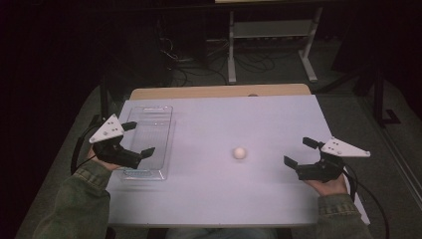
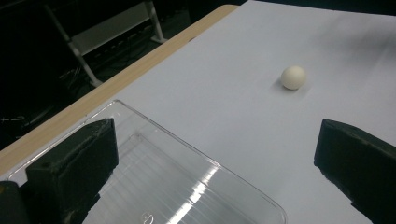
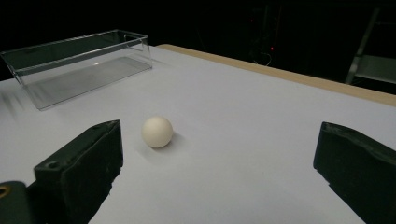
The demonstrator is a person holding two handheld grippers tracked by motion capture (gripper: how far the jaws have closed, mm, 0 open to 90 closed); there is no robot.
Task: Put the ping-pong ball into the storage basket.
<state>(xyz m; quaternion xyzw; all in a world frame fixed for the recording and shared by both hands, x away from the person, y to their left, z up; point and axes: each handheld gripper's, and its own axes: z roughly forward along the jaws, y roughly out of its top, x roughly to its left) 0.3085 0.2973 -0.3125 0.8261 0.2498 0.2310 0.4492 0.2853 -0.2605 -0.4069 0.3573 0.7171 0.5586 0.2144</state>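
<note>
The left gripper (image 1: 133, 139) is held at the left of the high view, its fingers (image 1: 147, 152) spread wide and pointed inward. The right gripper (image 1: 300, 152) is held at the right, its fingers (image 1: 290, 162) likewise parted and turned inward. Both forearms are sleeved in green.

Open tabletop (image 1: 278, 129) btwn tray (image 1: 148, 142), ball (image 1: 240, 153)

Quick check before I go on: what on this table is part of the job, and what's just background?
In the job:
white ball, loose on the table
clear bin, under the left gripper
right gripper, open, facing the ball

Just background:
metal rack beyond the table
cables on the floor
</note>
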